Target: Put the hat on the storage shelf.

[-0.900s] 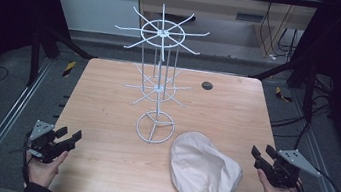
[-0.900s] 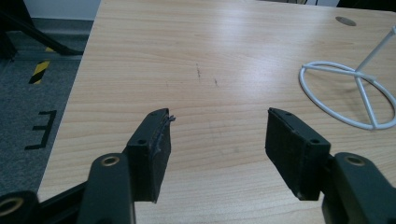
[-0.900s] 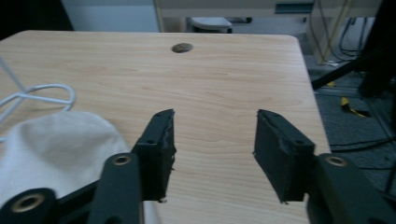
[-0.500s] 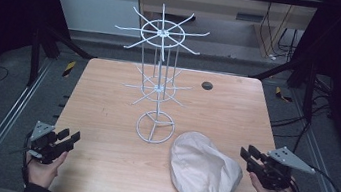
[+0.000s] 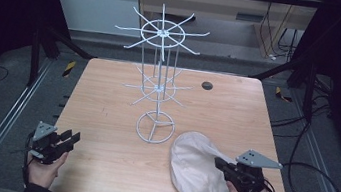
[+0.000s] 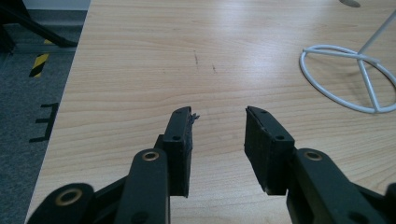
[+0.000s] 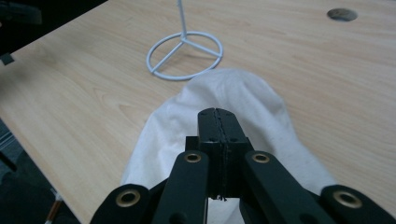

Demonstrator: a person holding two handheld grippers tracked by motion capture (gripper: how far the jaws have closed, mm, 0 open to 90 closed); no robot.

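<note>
1. Right gripper clenched, jaws pressed together over the white cloth cap; nothing visibly pinched.
2. Cap lies near-right on the table, just near of the wire rack base.
3. Left gripper released, near-left, over bare wood.

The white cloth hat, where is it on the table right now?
In the high view the white cloth hat lies at the table's near right, just right of the wire rack's ring base, with the shut right gripper at its right edge.

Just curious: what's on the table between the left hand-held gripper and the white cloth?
Nothing: in the high view, bare wood separates the left hand-held gripper from the white cloth.
</note>
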